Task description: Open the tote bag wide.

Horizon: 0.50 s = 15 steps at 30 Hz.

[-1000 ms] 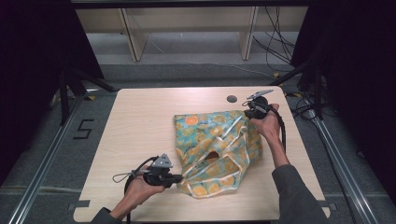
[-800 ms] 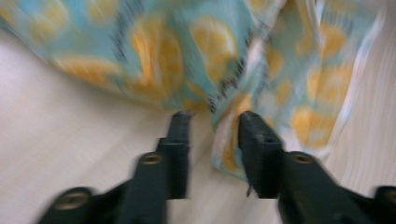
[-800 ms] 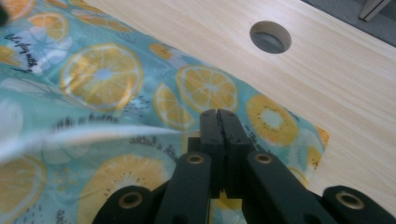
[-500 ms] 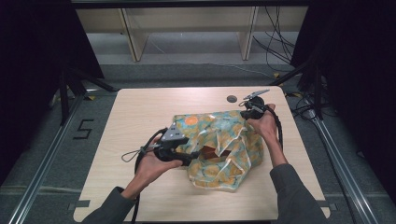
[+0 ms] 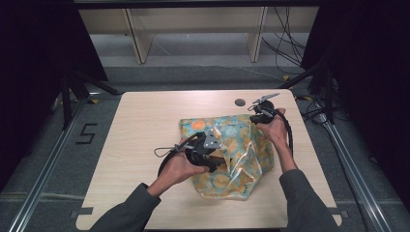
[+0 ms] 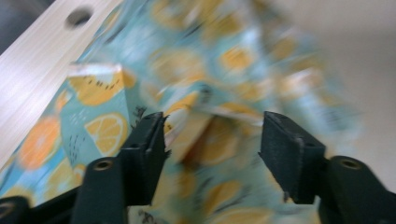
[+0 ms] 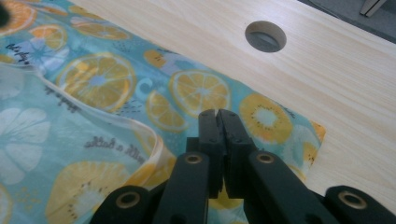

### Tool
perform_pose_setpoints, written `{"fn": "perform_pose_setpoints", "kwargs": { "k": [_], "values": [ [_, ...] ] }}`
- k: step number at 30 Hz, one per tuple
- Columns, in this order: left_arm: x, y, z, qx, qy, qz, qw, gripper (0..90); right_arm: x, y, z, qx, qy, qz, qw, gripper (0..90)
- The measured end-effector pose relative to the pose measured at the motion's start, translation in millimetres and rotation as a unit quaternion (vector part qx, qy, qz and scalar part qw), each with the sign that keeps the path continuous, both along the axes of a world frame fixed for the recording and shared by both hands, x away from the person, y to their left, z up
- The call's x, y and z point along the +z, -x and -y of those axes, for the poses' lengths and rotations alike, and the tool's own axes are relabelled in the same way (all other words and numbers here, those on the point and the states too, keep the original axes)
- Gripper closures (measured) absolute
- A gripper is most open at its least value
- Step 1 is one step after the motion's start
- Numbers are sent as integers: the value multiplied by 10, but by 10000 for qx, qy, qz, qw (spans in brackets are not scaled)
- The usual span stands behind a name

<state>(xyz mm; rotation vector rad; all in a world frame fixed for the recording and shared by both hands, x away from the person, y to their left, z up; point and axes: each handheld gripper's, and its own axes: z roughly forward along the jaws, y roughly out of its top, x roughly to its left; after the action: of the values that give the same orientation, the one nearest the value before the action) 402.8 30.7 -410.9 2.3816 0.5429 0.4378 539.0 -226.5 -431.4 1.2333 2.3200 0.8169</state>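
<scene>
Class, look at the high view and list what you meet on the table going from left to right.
Bare table edge → left gripper → fruit-print bag → right gripper, pinching the bag's far right corner. The round hole lies beyond the bag, so I leave it out of the order.

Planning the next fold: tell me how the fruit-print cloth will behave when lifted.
The fruit-print cloth looks floppy: it bunches and drapes in folds near the left gripper. Probably light and thin. Its glossy hem may slip.
</scene>
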Motion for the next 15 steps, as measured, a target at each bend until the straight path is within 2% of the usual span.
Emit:
{"fn": "perform_pose_setpoints", "kwargs": {
  "k": [2, 3, 4, 5, 6, 7, 8, 9, 10, 12, 13, 15],
  "values": [
    [-88, -112, -31, 173, -136, -47, 9997, 379, 2, 8, -15, 65, 25, 75, 9999, 890],
    [-121, -175, -51, 257, -223, -47, 9994, 392, -9, 20, -50, -18, -132, 212, 9997, 890],
    [-156, -222, -61, 398, -243, -50, 9989, 390, 49, 40, -42, 97, -77, -19, 9999, 887],
    [-180, -268, -75, 409, -334, -6, 9986, 382, 58, 60, -61, 55, -141, 27, 9999, 875],
    [-218, -321, -90, 403, -326, -100, 9986, 374, 89, 65, -38, 215, -93, 95, 9997, 857],
    [-248, -364, -106, 362, -343, -208, 9985, 362, 138, 98, -17, 247, -169, 157, 9994, 833],
    [-274, -386, -115, 385, -296, -312, 9983, 360, 162, 136, -6, 151, -279, 294, 9991, 815],
    [-290, -411, -133, 388, -290, -321, 9983, 365, 194, 159, 22, 220, -320, 381, 9985, 805],
    [-311, -440, -157, 509, -272, -358, 9977, 378, 259, 202, 56, 302, -325, 224, 9988, 792],
    [-342, -506, -212, 553, -125, -530, 9970, 412, 357, 339, 109, 409, -446, 331, 9976, 772],
    [-352, -547, -248, 548, -65, -580, 9968, 488, 424, 482, 137, 514, -527, 317, 9968, 759],
    [-371, -611, -304, 618, 100, -654, 9959, 557, 457, 664, 149, 662, -613, 320, 9954, 750]
  ]
}}
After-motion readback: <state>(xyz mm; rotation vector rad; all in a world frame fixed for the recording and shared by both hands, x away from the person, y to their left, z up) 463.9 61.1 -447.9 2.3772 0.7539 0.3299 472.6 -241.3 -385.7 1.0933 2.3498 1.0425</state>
